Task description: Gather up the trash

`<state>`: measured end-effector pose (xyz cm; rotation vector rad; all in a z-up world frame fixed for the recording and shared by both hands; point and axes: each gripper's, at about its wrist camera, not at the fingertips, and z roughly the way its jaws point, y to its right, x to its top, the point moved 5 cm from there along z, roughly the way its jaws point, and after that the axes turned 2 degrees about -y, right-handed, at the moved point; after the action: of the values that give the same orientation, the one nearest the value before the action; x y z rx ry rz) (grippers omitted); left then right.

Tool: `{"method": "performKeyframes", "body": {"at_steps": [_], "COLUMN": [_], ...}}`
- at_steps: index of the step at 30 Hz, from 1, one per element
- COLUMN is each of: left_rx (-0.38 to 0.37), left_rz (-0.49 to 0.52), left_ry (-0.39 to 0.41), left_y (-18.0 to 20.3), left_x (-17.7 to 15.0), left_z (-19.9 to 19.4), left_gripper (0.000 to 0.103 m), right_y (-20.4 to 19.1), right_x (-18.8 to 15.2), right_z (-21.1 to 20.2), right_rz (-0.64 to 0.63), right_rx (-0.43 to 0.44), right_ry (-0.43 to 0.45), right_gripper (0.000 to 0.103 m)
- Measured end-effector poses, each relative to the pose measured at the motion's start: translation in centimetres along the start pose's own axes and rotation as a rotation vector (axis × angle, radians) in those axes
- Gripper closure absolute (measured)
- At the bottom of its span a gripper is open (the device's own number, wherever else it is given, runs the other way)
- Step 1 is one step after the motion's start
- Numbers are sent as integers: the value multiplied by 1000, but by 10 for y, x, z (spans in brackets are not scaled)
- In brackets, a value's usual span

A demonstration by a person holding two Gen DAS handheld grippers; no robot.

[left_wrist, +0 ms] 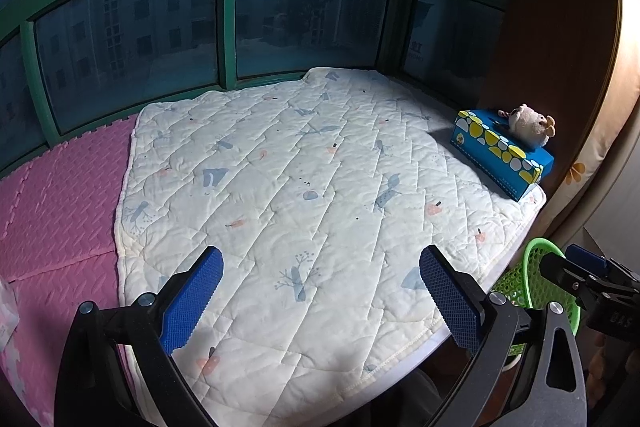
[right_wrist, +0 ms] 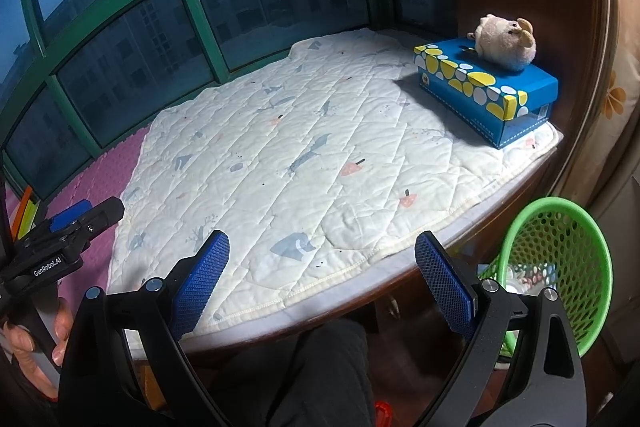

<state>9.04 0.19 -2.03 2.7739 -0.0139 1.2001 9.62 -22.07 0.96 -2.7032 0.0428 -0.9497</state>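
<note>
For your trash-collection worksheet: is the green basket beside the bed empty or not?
Not empty. Through the green basket mesh, the right wrist view shows crumpled wrappers at the bottom; how full, cannot tell.

We read one clear marking: "GenRobot.AI", in white letters on the black body of the left gripper, seen from the right wrist view.

In the left wrist view, the black body of the right gripper carries pale embossed characters near the frame's right edge; we make out something like "DAS", but cannot read them with confidence.

The far right window pane bears a faint sign with characters, too dim to read in either view.

The blue tissue box carries small print along its lower side, too small to read.
</note>
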Motion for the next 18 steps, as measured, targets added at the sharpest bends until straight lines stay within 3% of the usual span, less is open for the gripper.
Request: {"method": "performKeyframes", "body": {"at_steps": [18], "left_rx": [11], "left_rz": [-18], "left_ry": [-2], "left_y": [-6], "left_x": [-4], "left_z": [3], "left_gripper": [8], "right_y": [-2], "right_x": [-2], "right_z": [4], "right_rz": [-2], "right_rx": [6], "right_ry": [-9], "right_gripper": [10]}}
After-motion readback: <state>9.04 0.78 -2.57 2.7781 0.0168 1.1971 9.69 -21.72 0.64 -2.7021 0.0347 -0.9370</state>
